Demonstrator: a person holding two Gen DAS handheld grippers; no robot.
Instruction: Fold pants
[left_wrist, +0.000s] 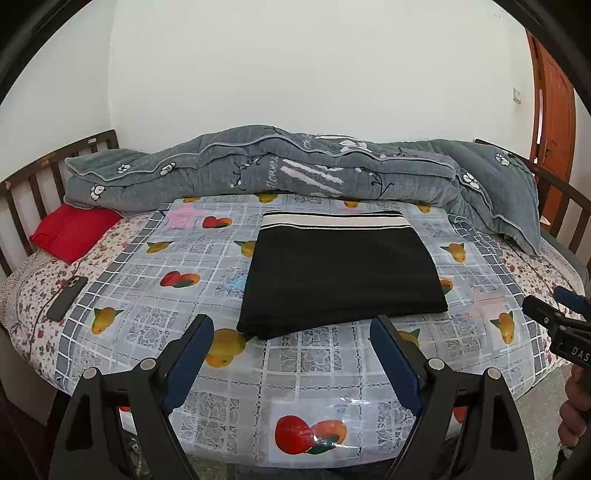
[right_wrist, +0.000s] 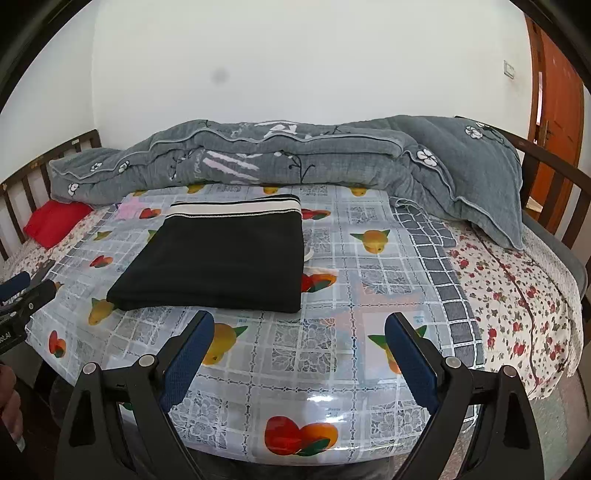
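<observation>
Above the bed's near edge, left gripper (left_wrist: 291, 332) and right gripper (right_wrist: 299, 328) gape wide, empty, short of folded pants (left_wrist: 341, 277)

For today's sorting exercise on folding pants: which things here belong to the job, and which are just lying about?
Belongs to the job:
black pants, already folded
left hand-held gripper, open
right hand-held gripper, open

Lying about:
grey quilt
red cushion
phone

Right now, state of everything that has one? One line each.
pants: folded into a flat rectangle, striped waistband at far edge, lying on the plastic cover
left gripper: open, empty
right gripper: open, empty
quilt: bunched along the far side
phone: face down
door: cannot tell
</observation>
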